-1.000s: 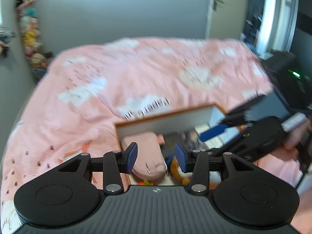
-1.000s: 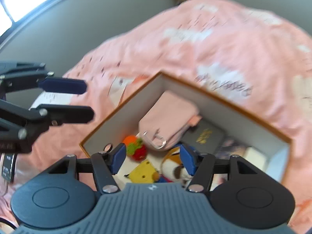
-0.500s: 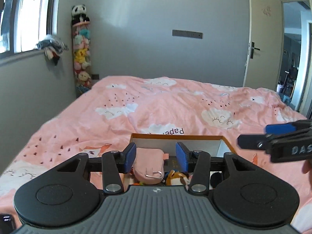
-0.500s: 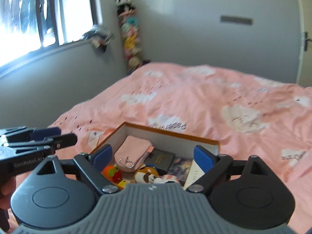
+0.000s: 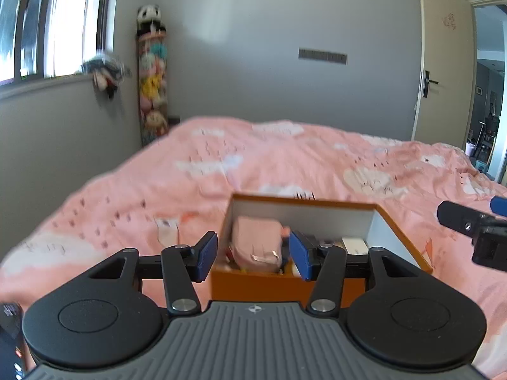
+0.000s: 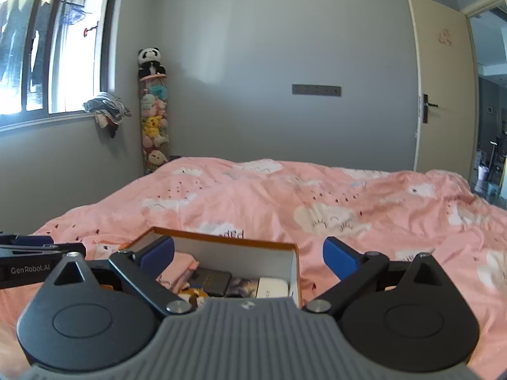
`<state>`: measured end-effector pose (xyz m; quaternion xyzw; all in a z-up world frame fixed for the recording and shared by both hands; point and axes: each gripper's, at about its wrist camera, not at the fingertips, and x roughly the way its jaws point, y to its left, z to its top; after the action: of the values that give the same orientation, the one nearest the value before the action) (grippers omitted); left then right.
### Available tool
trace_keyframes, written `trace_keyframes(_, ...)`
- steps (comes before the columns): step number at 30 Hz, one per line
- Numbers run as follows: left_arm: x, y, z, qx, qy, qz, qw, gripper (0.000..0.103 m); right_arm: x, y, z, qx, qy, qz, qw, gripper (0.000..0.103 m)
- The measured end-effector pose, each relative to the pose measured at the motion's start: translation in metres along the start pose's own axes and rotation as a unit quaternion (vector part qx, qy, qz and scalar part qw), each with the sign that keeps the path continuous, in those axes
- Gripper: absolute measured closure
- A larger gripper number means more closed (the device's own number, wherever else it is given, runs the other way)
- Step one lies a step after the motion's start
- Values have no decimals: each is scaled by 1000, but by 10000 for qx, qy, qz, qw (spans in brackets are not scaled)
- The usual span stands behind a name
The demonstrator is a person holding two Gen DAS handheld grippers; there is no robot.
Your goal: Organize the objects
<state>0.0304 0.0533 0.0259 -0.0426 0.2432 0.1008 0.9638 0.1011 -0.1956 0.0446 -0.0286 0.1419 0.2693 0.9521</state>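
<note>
An orange box (image 5: 399, 237) with white inner walls lies on the pink bed; it also shows in the right wrist view (image 6: 294, 272). Inside are a pink pouch (image 5: 256, 243), a black case (image 6: 210, 280), a white item (image 6: 273, 286) and small toys, partly hidden. My left gripper (image 5: 253, 255) is open and empty, held in front of the box's near wall. My right gripper (image 6: 248, 258) is wide open and empty, just before the box. The right gripper shows at the right edge of the left wrist view (image 5: 472, 224).
The pink duvet (image 6: 317, 202) with cloud prints covers the bed. A small white card (image 5: 166, 231) lies left of the box. A tall column of plush toys (image 6: 153, 117) stands in the far corner. A door (image 6: 443, 85) is at the right, a window (image 6: 54, 44) at the left.
Both grippers have lifted back from looking down into the box to a level view of the room. The right gripper's jaws have opened wider; the left jaws also spread.
</note>
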Motion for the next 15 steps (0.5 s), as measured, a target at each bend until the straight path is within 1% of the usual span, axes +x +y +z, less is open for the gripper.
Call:
trace_keyframes(3,8,-2,-8,-44,221,-134,9997,43,13,0,-12,35,279,17,9996,3)
trace_keyframes(7,20,-8,-18,103,446,-36,9989,42,26,1,-31,-9,638,-56,9979,3)
trace_keyframes(9,25,-10,-22,94,574,-72,9983,42,30,1,-38,-10,747,-23,9972,3)
trace_keyframes(11,30,-13,-26,159,656,-27,9977,42,33,1,-44,2,832,2,9965,3)
trace_keyframes(15,36,-17,-30,222,789,24,9966,42,39,-1,-48,28,889,-7,9960,3)
